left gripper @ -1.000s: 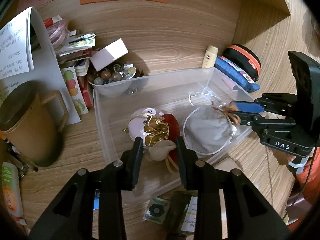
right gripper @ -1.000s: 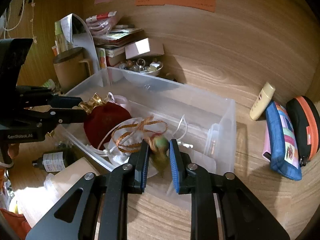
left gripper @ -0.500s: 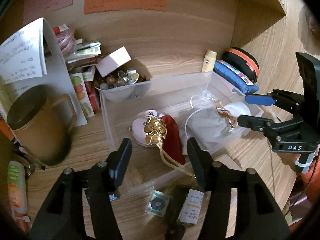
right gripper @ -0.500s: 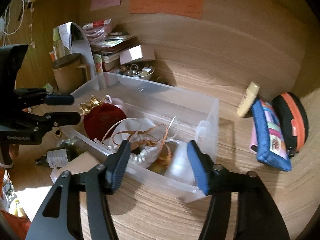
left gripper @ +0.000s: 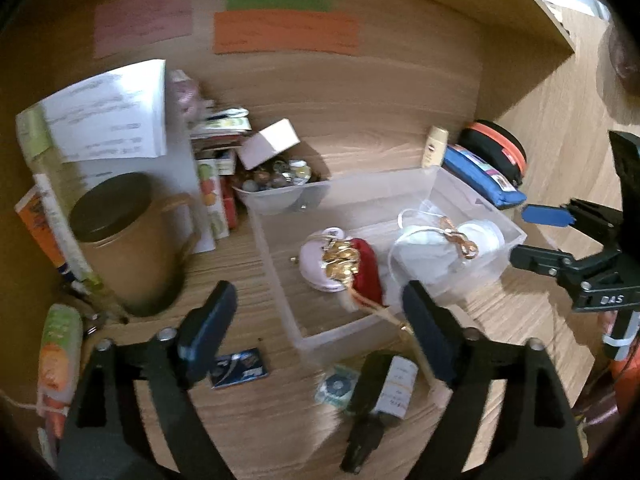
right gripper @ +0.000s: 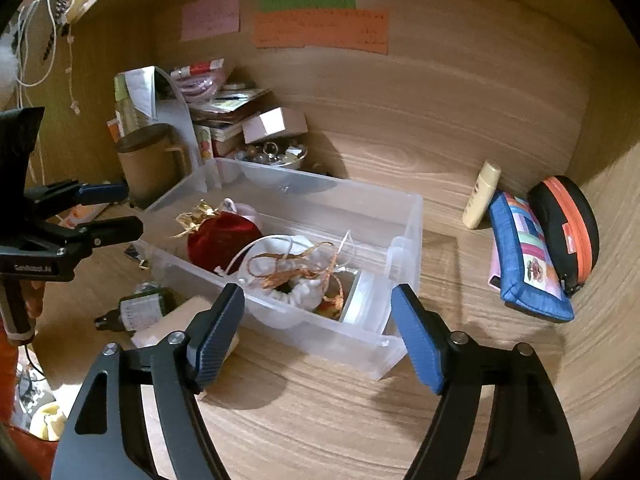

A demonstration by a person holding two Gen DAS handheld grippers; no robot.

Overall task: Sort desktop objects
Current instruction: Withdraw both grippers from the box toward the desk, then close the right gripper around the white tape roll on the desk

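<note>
Currently between picks: left gripper (left gripper: 316, 328) and right gripper (right gripper: 318, 328) both agape, empty, near clear bin (right gripper: 408, 216) (pouches (right gripper: 222, 236) inside); next, probably dark bottle (left gripper: 384, 396) nearby.

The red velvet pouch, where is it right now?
The red velvet pouch lies inside the clear plastic bin, at its left end in the right wrist view, beside the white drawstring bag.

Wooden desk (right gripper: 460, 216), on it clear bin (right gripper: 408, 216), brown mug (left gripper: 132, 256), blue pouch (right gripper: 524, 256), dark bottle (left gripper: 384, 396).
</note>
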